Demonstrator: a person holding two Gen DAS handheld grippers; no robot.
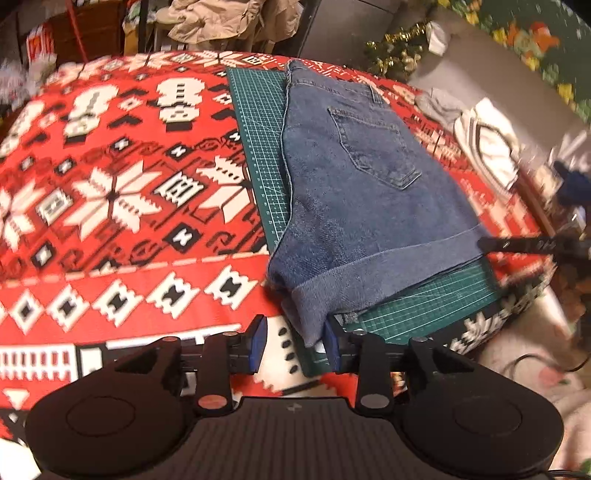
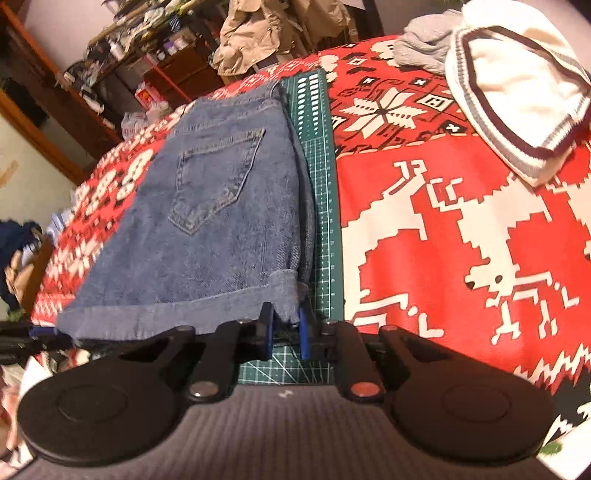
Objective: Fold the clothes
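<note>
The left gripper (image 1: pixel 293 345) is hovering with its jaws standing apart, a corner of the denim shorts' (image 1: pixel 362 192) rolled hem hanging between them against the right jaw. Ahead, the shorts are lying on a green cutting mat (image 1: pixel 258 122) over a red patterned cloth (image 1: pixel 110 166).

This is a lived-in room of a home. A red patterned blanket (image 1: pixel 110 184) covers the work surface. Behind the blanket, a beige coat (image 2: pixel 258 33) hangs over a chair, and cluttered wooden shelves (image 2: pixel 122 48) stand beside the coat. Tinsel (image 1: pixel 402 48) lies beyond the blanket's far corner.
</note>
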